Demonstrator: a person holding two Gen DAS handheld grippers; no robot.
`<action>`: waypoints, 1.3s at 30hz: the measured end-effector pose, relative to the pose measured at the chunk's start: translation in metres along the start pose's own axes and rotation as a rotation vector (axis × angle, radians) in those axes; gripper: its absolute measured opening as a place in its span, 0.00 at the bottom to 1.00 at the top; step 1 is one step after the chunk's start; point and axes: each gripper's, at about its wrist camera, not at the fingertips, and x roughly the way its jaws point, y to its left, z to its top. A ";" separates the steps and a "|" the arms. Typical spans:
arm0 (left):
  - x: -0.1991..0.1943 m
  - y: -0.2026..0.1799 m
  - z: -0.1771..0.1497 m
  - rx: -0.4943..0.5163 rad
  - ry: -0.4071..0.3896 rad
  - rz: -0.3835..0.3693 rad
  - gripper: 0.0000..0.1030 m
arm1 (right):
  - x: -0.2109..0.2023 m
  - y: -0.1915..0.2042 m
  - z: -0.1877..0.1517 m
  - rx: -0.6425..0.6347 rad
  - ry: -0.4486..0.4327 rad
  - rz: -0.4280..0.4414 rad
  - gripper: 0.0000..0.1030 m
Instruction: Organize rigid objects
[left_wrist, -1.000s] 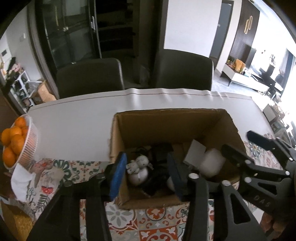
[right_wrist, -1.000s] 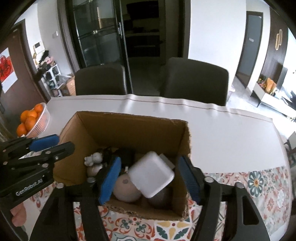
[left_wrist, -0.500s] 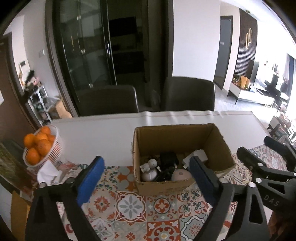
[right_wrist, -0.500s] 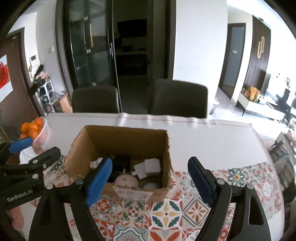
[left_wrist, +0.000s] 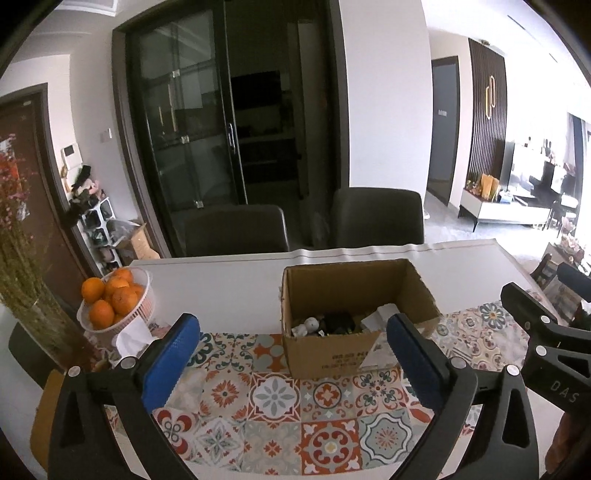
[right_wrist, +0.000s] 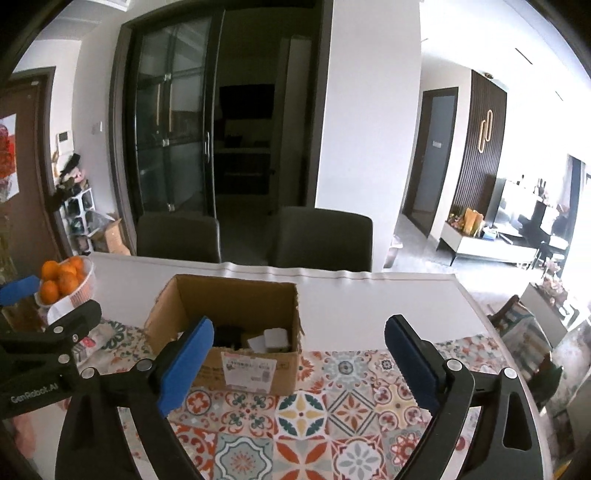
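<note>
One open brown cardboard box (left_wrist: 354, 314) resting on patterned tile-print mat (left_wrist: 273, 398), on white table (left_wrist: 221, 288), beyond both tools. Long axis hard to judge; printed label side facing near. Inside: small white figurine (left_wrist: 309, 325) at left, black item (left_wrist: 338, 321) in middle, white blocky pieces (right_wrist: 275, 338) at right, lying low; details too small to tell.

Left gripper (left_wrist: 291, 354) tilted downward toward mat, blue-padded fingers (left_wrist: 171, 360) spread wide and opening, nothing between. Right gripper (right_wrist: 299, 365) angled down likewise, blue pads (right_wrist: 408, 365) wide apart and opening, gap empty, box seen past them, well apart from both.

White mesh basket (left_wrist: 142, 299) at far left, heaped with oranges (left_wrist: 110, 299). Two dark chairs (left_wrist: 236, 229) tucked at far edge of table.
</note>
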 end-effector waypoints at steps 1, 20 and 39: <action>-0.005 0.001 -0.002 0.000 -0.004 0.001 1.00 | -0.006 -0.001 -0.001 0.004 -0.006 0.001 0.93; -0.086 0.007 -0.027 -0.020 -0.098 0.022 1.00 | -0.080 -0.004 -0.022 0.052 -0.063 0.053 0.95; -0.103 0.005 -0.028 -0.015 -0.150 0.026 1.00 | -0.101 -0.005 -0.023 0.035 -0.103 0.043 0.96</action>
